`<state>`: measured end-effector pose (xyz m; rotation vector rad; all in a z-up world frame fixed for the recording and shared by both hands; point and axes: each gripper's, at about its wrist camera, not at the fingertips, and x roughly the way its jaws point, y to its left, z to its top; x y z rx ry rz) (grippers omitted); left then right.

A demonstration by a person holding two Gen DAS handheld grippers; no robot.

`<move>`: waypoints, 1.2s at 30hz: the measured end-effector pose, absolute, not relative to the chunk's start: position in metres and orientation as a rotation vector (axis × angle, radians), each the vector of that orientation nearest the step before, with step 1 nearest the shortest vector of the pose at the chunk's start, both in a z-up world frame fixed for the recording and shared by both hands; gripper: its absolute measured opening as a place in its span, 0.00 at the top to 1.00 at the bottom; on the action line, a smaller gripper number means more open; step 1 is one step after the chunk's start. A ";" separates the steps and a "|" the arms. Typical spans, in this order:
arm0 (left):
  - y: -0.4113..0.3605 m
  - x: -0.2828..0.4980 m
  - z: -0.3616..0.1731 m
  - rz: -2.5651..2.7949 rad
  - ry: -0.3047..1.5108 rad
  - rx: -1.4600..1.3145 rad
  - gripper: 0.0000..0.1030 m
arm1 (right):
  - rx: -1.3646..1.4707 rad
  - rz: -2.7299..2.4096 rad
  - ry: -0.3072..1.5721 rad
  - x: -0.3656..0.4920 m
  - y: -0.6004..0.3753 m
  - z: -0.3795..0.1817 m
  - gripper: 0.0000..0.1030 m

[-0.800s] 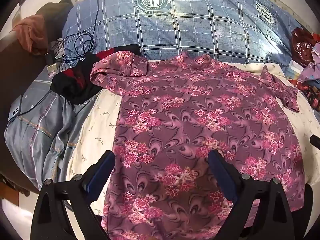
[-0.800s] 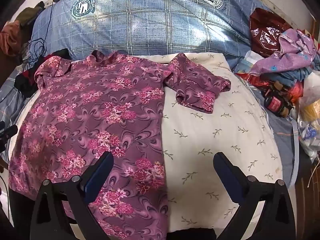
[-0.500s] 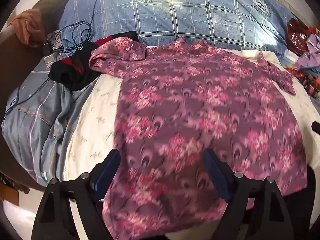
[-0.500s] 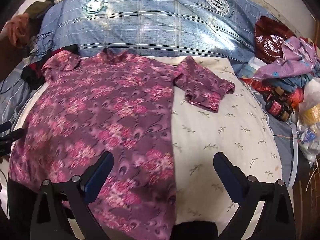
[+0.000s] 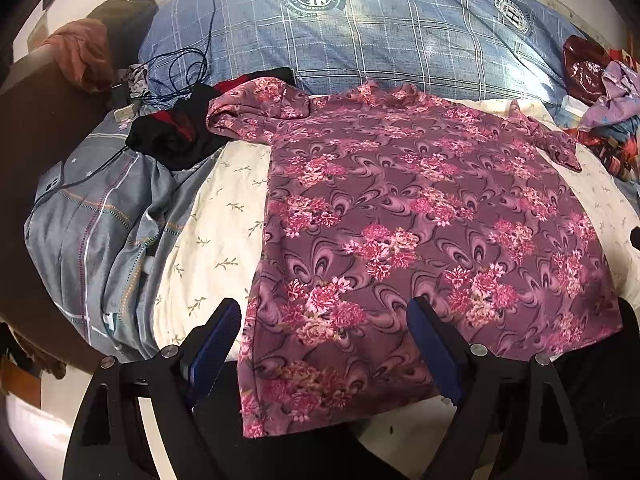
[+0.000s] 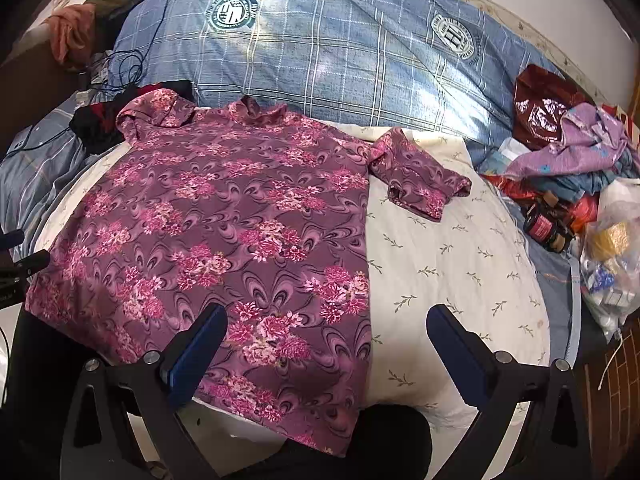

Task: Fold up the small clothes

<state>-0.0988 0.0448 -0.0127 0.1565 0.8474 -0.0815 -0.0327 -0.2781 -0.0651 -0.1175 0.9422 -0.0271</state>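
A purple short-sleeved shirt with pink flowers (image 5: 400, 220) (image 6: 224, 220) lies spread flat on a cream leaf-print sheet (image 5: 216, 232) (image 6: 452, 248), collar toward the far side. Its hem hangs over the near edge of the bed. Its left sleeve (image 5: 248, 112) is bunched up; its right sleeve (image 6: 420, 184) lies out on the sheet. My left gripper (image 5: 324, 340) hovers open above the hem's left corner. My right gripper (image 6: 326, 340) hovers open above the hem's right corner. Neither gripper holds anything.
A blue plaid duvet (image 6: 340, 48) runs along the far side. Grey bedding (image 5: 92, 224), a black-and-red garment (image 5: 176, 132) and cables (image 5: 176, 72) lie at the left. At the right are a dark red bag (image 6: 540, 108), lilac cloth (image 6: 580, 144), jars (image 6: 544, 228) and a plastic bag (image 6: 616, 248).
Both grippers have drawn back toward the near edge of the bed, so the shirt's hem and the bed edge now show. Jaws stay wide and the shirt has not moved.
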 end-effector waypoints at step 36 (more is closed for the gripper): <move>0.035 -0.100 -0.010 -0.151 0.840 0.182 0.17 | -0.168 0.043 0.960 -0.034 -0.270 -0.070 0.02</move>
